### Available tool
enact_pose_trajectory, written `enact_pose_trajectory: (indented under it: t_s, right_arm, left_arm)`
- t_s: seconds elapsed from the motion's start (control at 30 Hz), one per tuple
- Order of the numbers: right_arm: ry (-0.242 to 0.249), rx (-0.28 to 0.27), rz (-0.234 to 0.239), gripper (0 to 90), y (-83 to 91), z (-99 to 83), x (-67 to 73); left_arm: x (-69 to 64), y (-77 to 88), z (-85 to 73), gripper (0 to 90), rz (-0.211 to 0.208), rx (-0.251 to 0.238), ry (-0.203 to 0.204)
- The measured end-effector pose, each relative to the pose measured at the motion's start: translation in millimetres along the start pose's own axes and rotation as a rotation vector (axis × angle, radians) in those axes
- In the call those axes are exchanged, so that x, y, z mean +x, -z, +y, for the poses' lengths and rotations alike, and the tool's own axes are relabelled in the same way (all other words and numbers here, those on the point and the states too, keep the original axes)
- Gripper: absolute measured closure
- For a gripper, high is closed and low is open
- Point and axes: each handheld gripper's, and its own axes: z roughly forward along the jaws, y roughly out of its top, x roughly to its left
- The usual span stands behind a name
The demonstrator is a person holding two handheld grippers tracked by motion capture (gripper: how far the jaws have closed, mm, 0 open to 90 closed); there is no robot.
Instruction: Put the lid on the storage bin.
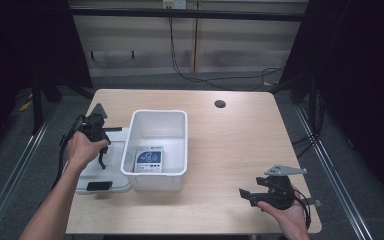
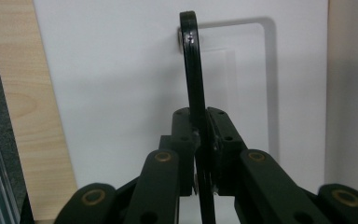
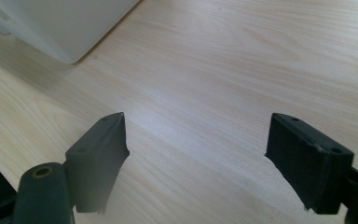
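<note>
A white bin [image 1: 131, 131] stands on the wooden table [image 1: 230, 145] with a blue-and-white printed card [image 1: 149, 160] lying in it. Its white lid [image 1: 91, 176] lies flat to the left of the bin, and it also fills the background of the left gripper view as the lid [image 2: 112, 74]. My left gripper [image 1: 101, 149] points down at the lid. In its own view the left gripper [image 2: 199, 128] is shut on a thin black latch handle [image 2: 193, 70] hinged to the lid. My right gripper [image 1: 245, 194] hovers open over bare wood near the front right, seen close as the right gripper [image 3: 196, 154] with nothing between its jaws.
A second black latch [image 1: 99, 186] sits at the lid's near end. A round cable hole [image 1: 220, 104] is in the table's far side. A corner of the bin [image 3: 60, 23] appears at the top left of the right gripper view. Bare wood lies between bin and right gripper.
</note>
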Motion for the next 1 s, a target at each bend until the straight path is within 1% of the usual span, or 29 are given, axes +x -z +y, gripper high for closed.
enact_pose_trajectory:
  t_s: [0.03, 0.1, 0.17, 0.23, 0.3, 0.33, 0.37, 0.43, 0.47, 0.5, 0.53, 0.57, 0.63, 0.7, 0.73, 0.87, 0.93, 1.0]
  right_arm:
    - [0.0, -0.001, 0.0, 19.8, 0.0, 0.0, 0.1]
    - [0.0, -0.002, 0.0, 19.6, 0.0, 0.0, 0.1]
    - [0.001, 0.0, 0.0, 19.5, -0.1, 0.0, 0.2]
    - [0.002, 0.001, 0.0, 19.3, -0.2, 0.1, 0.4]
    - [0.003, 0.001, 0.001, 19.3, -0.2, 0.1, 0.6]
    - [0.003, 0.001, 0.0, 19.2, -0.1, 0.1, 0.7]
    - [0.003, 0.001, 0.0, 19.2, -0.1, 0.1, 0.7]
    - [0.005, 0.0, 0.001, 19.1, -0.6, 0.1, 0.4]
    - [0.006, 0.0, 0.0, 19.0, -0.7, 0.2, 0.4]
    - [0.006, 0.0, 0.001, 19.0, -0.7, 0.2, 0.4]
    - [0.006, 0.0, 0.001, 19.0, -0.7, 0.2, 0.4]
    - [0.005, 0.0, 0.001, 19.0, -0.7, 0.1, 0.4]
    - [0.005, 0.0, 0.001, 19.0, -0.7, 0.1, 0.3]
    - [0.007, 0.001, 0.0, 18.8, -0.7, 0.1, 0.4]
    - [0.009, 0.001, -0.001, 18.6, -0.7, 0.0, 0.6]
    - [0.008, 0.006, 0.0, 17.8, -1.1, 0.2, 1.1]
    - [0.012, 0.001, 0.007, 16.0, -0.9, 0.4, 1.0]
    - [0.013, 0.002, 0.009, 16.0, -0.8, 0.4, 1.4]
  left_arm:
    - [0.8, 0.5, -0.2, 82.6, -0.007, 0.002, -0.004]
    - [1.3, 1.1, -0.9, 82.8, -0.006, -0.005, 0.002]
    - [2.8, 2.1, -1.7, 83.2, -0.008, 0.0, -0.001]
    - [4.1, 2.6, -2.2, 83.7, -0.011, -0.005, 0.002]
    - [5.1, 3.2, -2.6, 84.4, -0.014, 0.004, -0.008]
    - [5.1, 3.5, -3.2, 84.4, -0.014, -0.002, 0.002]
    - [6.9, 4.8, -3.1, 84.5, -0.022, 0.005, -0.008]
    - [8.1, 5.8, -3.6, 84.6, -0.019, 0.013, -0.002]
    - [9.0, 6.8, -3.9, 84.6, -0.014, 0.009, 0.003]
    - [10.1, 8.0, -4.0, 84.6, -0.011, 0.01, -0.002]
    - [10.7, 9.2, -4.2, 84.6, -0.011, 0.012, 0.002]
    - [12.0, 10.7, -4.5, 84.7, -0.014, 0.007, 0.0]
    - [13.7, 13.7, -4.8, 84.6, -0.019, 0.001, 0.015]
    - [16.1, 17.1, -5.2, 84.6, -0.021, 0.0, 0.01]
    - [17.0, 18.3, -5.6, 84.6, -0.024, -0.006, 0.015]
    - [20.0, 22.5, -6.9, 84.5, -0.027, -0.001, 0.008]
    - [20.9, 24.5, -7.3, 84.5, -0.029, -0.001, -0.01]
    - [21.5, 26.4, -8.2, 84.5, -0.031, 0.013, -0.018]
